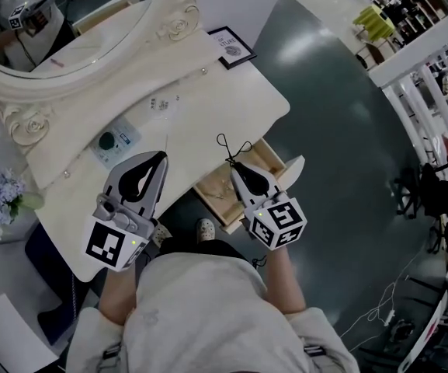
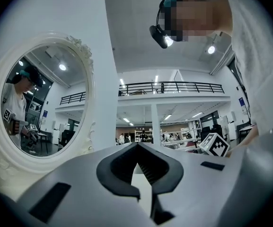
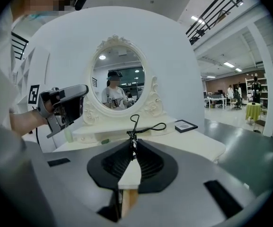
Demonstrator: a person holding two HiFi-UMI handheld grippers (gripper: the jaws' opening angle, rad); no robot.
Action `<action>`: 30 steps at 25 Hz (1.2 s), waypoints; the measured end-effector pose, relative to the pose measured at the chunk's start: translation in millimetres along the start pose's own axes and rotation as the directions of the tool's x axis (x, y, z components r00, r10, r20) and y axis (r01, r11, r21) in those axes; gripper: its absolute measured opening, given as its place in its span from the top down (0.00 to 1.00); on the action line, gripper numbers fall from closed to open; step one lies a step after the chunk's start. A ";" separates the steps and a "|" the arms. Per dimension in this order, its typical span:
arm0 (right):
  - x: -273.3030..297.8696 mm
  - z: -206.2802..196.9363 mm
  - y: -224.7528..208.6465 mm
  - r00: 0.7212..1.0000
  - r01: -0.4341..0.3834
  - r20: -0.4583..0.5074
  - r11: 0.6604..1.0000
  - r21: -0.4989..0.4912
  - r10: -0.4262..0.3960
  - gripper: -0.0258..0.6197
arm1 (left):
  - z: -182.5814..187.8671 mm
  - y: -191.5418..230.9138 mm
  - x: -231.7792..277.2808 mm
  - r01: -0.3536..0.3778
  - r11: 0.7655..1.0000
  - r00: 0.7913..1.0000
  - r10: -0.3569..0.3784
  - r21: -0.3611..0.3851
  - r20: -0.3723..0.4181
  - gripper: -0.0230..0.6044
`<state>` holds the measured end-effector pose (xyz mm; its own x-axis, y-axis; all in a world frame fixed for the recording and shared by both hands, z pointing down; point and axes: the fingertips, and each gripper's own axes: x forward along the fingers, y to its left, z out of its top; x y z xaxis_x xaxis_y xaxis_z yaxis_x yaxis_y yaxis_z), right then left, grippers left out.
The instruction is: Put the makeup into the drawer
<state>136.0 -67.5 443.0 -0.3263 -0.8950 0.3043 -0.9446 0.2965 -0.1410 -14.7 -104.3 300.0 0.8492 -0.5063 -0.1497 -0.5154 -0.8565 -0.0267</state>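
Observation:
My right gripper (image 1: 234, 165) is shut on a black eyelash curler (image 1: 231, 148), whose looped handles stick out past the jaw tips. It hangs over the open wooden drawer (image 1: 214, 189) at the front of the white vanity table (image 1: 231, 99). In the right gripper view the eyelash curler (image 3: 141, 126) stands up from the closed tips of my right gripper (image 3: 133, 143). My left gripper (image 1: 158, 156) hovers above the table top to the left of the drawer, shut with nothing in it. Seen from the left gripper view, the tips of my left gripper (image 2: 137, 145) meet.
An oval ornate mirror (image 1: 68, 22) stands at the back of the table. On the top lie a black-framed card (image 1: 231, 47), a small pale box with a dark round lid (image 1: 115, 140) and a paper label (image 1: 161, 103). Pale flowers (image 1: 2, 193) stand at the left. Grey floor lies beyond.

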 end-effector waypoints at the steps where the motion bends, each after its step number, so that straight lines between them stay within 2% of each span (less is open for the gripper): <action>1: -1.4 -4.0 -3.3 1.000 0.009 -0.013 1.000 0.001 -0.009 0.89 | -0.2 -1.9 1.1 0.003 1.000 1.000 -0.003 -0.001 0.000 0.95; 9: -3.7 -54.3 -24.8 0.983 0.038 -0.178 0.999 -0.014 -0.040 0.89 | -1.9 -10.9 2.0 0.005 1.000 1.000 -0.005 0.000 -0.005 0.95; 17: -6.5 -104.9 -36.3 0.946 0.043 -0.321 0.999 -0.019 -0.047 0.89 | -3.9 -12.8 0.1 -0.016 1.000 1.000 0.016 -0.002 -0.015 0.95; 23: -8.4 -141.9 -45.5 0.900 0.038 -0.434 0.999 -0.022 -0.044 0.89 | -7.7 -15.8 -2.4 -0.030 1.000 0.999 0.030 0.002 -0.033 0.95; 26: -6.5 -159.6 -49.2 0.866 0.010 -0.499 0.999 -0.044 -0.031 0.89 | -21.7 -17.6 -10.3 -0.025 1.000 0.995 0.026 0.012 -0.098 0.94; 30: -2.5 -178.7 -52.2 0.825 -0.042 -0.565 0.996 -0.080 -0.011 0.89 | -24.4 -16.5 -14.6 -0.048 0.999 0.993 0.050 0.021 -0.112 0.95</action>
<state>179.7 -21.2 617.9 -0.2791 -0.5531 0.7850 -0.9299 0.3595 -0.0773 -15.8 -85.2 326.8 0.8302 -0.5561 -0.0395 -0.5574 -0.8293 -0.0399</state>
